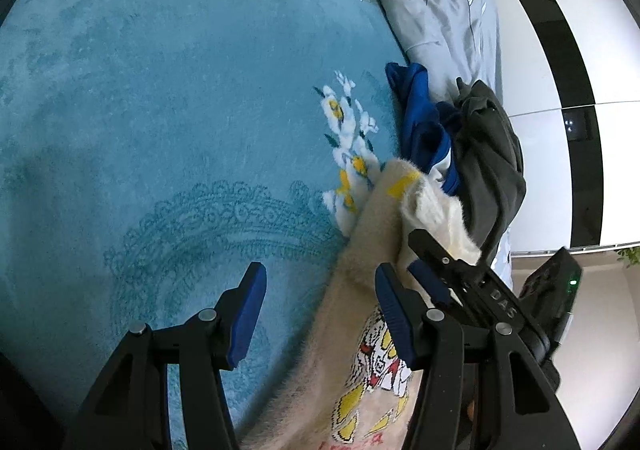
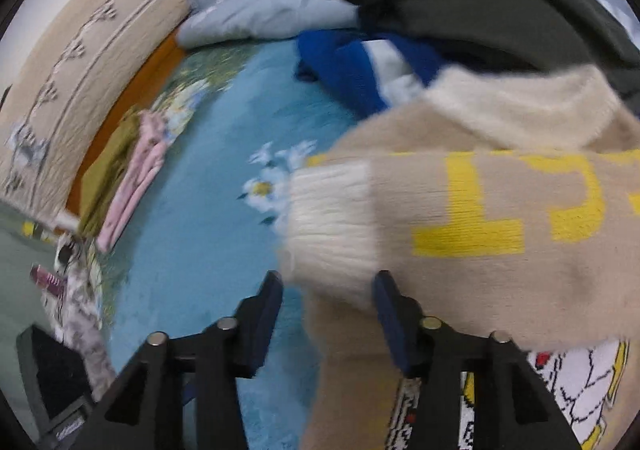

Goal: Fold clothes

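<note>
My right wrist view is smeared with motion blur: the fuzzy beige knit sweater with yellow lettering [image 2: 480, 218] runs off the right and bottom edges, its letters cut short. At far left, the folded pink garment [image 2: 134, 186] is too soft to read. In my left view, the sweater's cartoon print [image 1: 372, 382] disappears behind my finger.

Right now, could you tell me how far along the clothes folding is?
Done: folded pink and olive garments stacked aside. In hand: the beige sweater, sleeve laid across its body, with the right gripper open around the cuff and the left gripper open. Left: the blue garment and dark garment, both crumpled.
</note>
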A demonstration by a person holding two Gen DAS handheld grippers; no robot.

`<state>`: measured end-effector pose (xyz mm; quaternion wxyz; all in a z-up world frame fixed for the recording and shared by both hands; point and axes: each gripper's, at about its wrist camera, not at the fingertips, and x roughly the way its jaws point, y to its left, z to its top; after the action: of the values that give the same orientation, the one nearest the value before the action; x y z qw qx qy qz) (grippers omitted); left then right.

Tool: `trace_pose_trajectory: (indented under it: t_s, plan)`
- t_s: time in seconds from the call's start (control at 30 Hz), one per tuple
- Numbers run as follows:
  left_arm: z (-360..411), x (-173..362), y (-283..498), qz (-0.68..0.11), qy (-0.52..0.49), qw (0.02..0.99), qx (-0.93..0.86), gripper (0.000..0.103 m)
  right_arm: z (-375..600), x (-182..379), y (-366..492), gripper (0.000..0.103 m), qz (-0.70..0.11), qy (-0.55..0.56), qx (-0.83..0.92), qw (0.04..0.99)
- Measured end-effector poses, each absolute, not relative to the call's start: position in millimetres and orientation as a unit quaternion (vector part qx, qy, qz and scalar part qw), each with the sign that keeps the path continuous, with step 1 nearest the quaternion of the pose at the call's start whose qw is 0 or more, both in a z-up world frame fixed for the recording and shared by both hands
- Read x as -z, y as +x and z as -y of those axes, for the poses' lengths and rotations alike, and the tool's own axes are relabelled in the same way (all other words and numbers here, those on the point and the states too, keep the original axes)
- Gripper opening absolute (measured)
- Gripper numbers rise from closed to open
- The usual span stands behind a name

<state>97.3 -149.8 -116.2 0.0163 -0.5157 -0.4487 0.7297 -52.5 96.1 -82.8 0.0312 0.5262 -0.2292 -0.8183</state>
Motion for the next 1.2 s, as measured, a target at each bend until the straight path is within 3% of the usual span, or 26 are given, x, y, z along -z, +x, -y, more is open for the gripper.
trace_pose_trajectory:
  t_s: [0.17, 0.3, 0.6, 0.77, 0.93, 1.2]
  plan:
    - [147.9, 118.5, 97.0, 0.444, -0.521, 0.014, -0.728, 0.058, -119.7, 56.4, -41.8, 0.052, 0.247, 0.474, 0.845, 0.003]
    - [144.2, 117.4, 96.5, 0.434, -0.526, 0.017, -0.731, 0.058, -144.3, 77.4, -42.9, 0.051, 0.273, 0.494, 0.824, -0.058]
    - [135.3, 118.1, 94.2, 0.410, -0.541, 0.024, -0.734, 0.058, -127.0, 115.4, -63.1, 0.052, 0.254, 0.534, 0.805, -0.047]
    - [128.1, 119.7, 92.3, 0.391, -0.553, 0.031, -0.735, 0.058, -134.2, 100.8, -58.4, 0.052, 0.277, 0.523, 0.806, -0.020]
    - [111.2, 119.1, 90.8, 0.347, -0.574, 0.041, -0.741, 0.058, -165.3, 59.8, -14.9, 0.052, 0.313, 0.463, 0.829, 0.006]
    - [58.5, 111.2, 105.2, 0.232, -0.616, 0.072, -0.749, 0.059, -249.0, 54.5, 85.3, 0.056, 0.322, 0.463, 0.822, -0.081]
